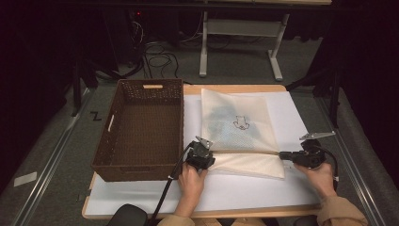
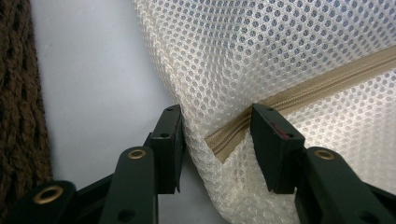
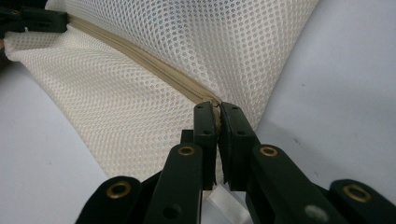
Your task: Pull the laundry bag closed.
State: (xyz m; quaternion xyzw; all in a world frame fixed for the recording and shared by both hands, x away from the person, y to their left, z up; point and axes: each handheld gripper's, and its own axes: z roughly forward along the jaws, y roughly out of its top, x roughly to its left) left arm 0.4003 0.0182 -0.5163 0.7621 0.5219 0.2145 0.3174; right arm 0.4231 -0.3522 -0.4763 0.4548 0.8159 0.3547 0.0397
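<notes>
On the white-covered tabletop (image 1: 244,193) sit one brown woven basket (image 1: 141,127) at the left and one cream mesh laundry bag (image 1: 240,132) just beside it to the right. The bag lies flat, with a small dark printed figure on its upper panel and one tan zipper (image 2: 299,95) running across its near part. Two hand-held grippers meet the bag at opposite ends of that zipper. The left hand-held gripper (image 2: 217,140) stands partly open, its two black jaws set either side of the bag's corner fold where the zipper ends, one jaw touching the mesh. The right hand-held gripper (image 3: 218,135) is pinched nearly closed on the other zipper end, the tan tape caught between its jaws. One hand grips each tool from the near edge.
</notes>
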